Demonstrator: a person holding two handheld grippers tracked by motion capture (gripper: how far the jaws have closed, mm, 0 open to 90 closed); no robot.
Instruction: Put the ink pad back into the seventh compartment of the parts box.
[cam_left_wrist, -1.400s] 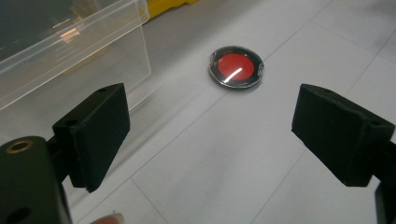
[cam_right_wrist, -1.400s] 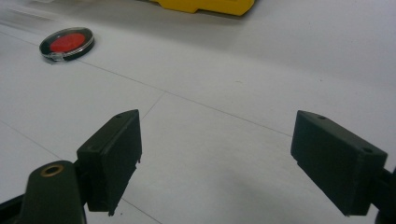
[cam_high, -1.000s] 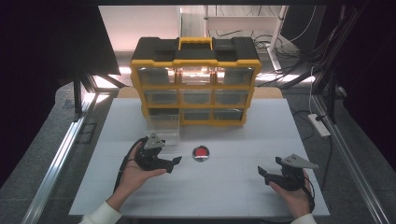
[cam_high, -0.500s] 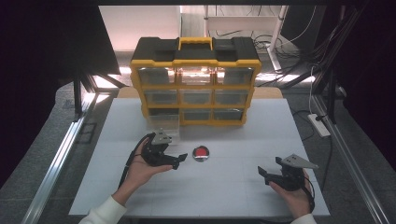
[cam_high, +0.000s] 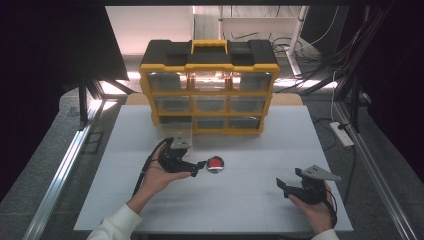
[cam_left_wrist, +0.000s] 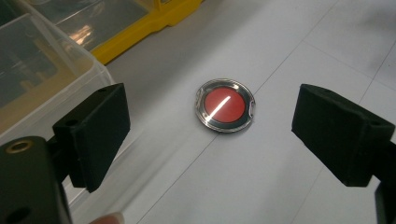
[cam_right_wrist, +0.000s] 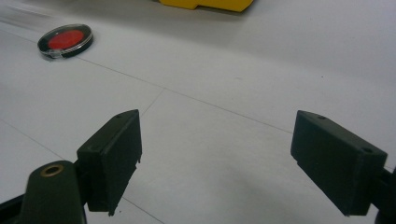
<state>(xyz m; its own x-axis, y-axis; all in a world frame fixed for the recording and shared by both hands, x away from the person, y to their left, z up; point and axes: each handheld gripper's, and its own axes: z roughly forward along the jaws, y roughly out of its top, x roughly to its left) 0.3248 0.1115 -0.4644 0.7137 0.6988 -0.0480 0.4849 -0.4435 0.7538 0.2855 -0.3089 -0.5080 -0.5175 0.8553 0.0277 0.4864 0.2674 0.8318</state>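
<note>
Left gripper (cam_high: 200, 164) advanced rightward toward the round red disc (cam_high: 215, 164) since the earlier frame; right gripper (cam_high: 283, 186) unmoved.

Lower right of the high view: right gripper, matte black block jaws spread wide, holding nothing. Centre: left gripper, jaws likewise wide apart and empty, tips just beside the disc. Disc: flat, red face, glossy clear rim, lying on the smooth white table (cam_high: 250, 210). Upper centre: yellow-and-black plastic drawer organiser (cam_high: 208, 85); clear plastic drawer (cam_high: 176, 132) at its lower left.
</note>
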